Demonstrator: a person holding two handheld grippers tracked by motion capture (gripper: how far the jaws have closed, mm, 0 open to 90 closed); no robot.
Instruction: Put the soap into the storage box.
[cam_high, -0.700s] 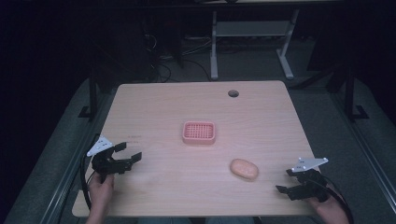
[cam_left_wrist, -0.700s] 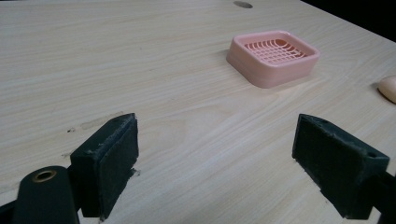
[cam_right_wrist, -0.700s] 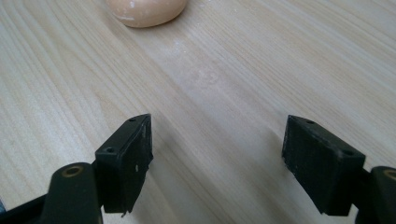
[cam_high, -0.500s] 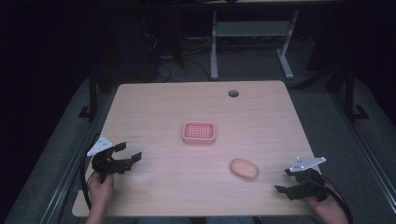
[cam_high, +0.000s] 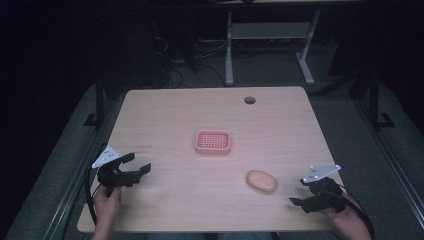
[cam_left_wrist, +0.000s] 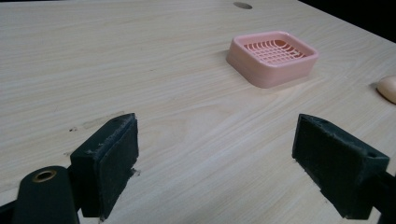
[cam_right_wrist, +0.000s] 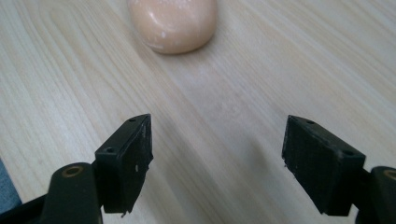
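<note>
A pale wooden bench (cam_high: 165, 115) carries a pink tray (cam_high: 213, 142) with a grid floor near its middle, and everything else is placed from that tray. A peach soap (cam_high: 261, 181) lies flat on the wood on the near right side of the tray, apart from it, with bare wood between the two. A small dark hole (cam_high: 249, 100) in the bench top sits beyond the tray toward the far right. The left hand-held gripper (cam_high: 136, 169) is at the near left of the tray, well apart from it, held by the person's left hand (cam_high: 107, 200) at the bench's near edge; its jaws are spread wide with nothing between them and point across the wood toward the tray's side. In the left gripper view its pads (cam_left_wrist: 108, 158) stand apart over bare wood, the tray (cam_left_wrist: 272, 56) lies ahead and to the upper right, empty, and a sliver of the soap (cam_left_wrist: 388, 88) shows at the right edge. The right hand-held gripper (cam_high: 299, 202) is at the near right of the tray, past the soap and near it but not touching, held by the right hand (cam_high: 345, 220) at the bench's near right corner. In the right gripper view its jaws are likewise released and wide, nothing grasped, and the soap (cam_right_wrist: 173, 23) lies ahead of them on the wood, a little left of the gap's middle.
</note>
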